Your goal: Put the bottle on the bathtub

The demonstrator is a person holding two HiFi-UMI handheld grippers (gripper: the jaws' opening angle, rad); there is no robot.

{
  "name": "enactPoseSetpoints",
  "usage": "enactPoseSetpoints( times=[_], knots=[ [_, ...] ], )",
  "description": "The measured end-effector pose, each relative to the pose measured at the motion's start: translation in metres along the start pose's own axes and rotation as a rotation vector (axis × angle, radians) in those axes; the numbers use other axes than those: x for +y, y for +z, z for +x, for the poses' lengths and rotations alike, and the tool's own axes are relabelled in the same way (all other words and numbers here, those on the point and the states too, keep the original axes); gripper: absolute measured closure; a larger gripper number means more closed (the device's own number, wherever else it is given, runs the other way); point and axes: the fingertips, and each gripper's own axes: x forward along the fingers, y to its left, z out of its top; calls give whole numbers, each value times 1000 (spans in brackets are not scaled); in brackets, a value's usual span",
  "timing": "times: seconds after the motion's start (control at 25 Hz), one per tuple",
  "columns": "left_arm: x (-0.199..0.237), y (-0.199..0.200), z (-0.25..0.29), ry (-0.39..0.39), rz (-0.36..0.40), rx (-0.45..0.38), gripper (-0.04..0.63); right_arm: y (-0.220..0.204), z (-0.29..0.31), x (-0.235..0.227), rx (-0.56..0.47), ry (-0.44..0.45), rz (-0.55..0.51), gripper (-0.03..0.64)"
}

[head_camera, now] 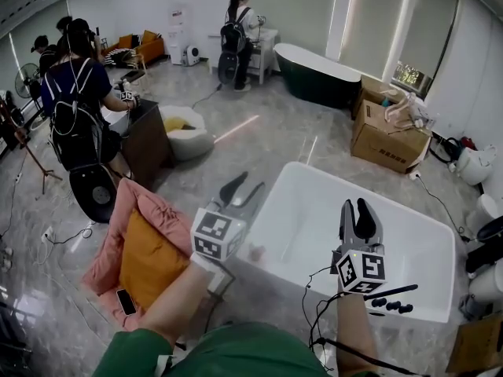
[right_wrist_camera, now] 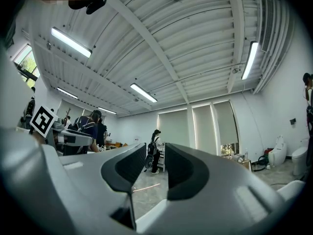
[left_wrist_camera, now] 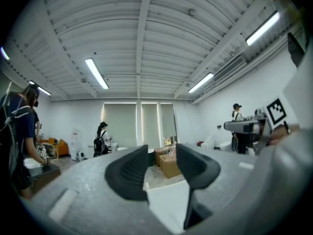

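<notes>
My left gripper and right gripper are up over the near side of the white bathtub. Both jaws are nearly shut and hold nothing. I see no sure bottle. A small pink thing by the near rim may be it, but I cannot tell which way it points. Next I must find it.

The left claw hides part of the bathtub rim; a pinkish speck nearby is unidentifiable.

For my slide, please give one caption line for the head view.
The left gripper and right gripper, both empty, held near a white bathtub.
</notes>
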Motion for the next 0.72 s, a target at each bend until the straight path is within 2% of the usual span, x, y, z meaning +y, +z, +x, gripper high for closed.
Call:
enactPoseSetpoints(
  times=[0.72],
  knots=[
    [-7,-5,13,-15,-3,28,419,-4,4,-8,10,21,20,509]
  ],
)
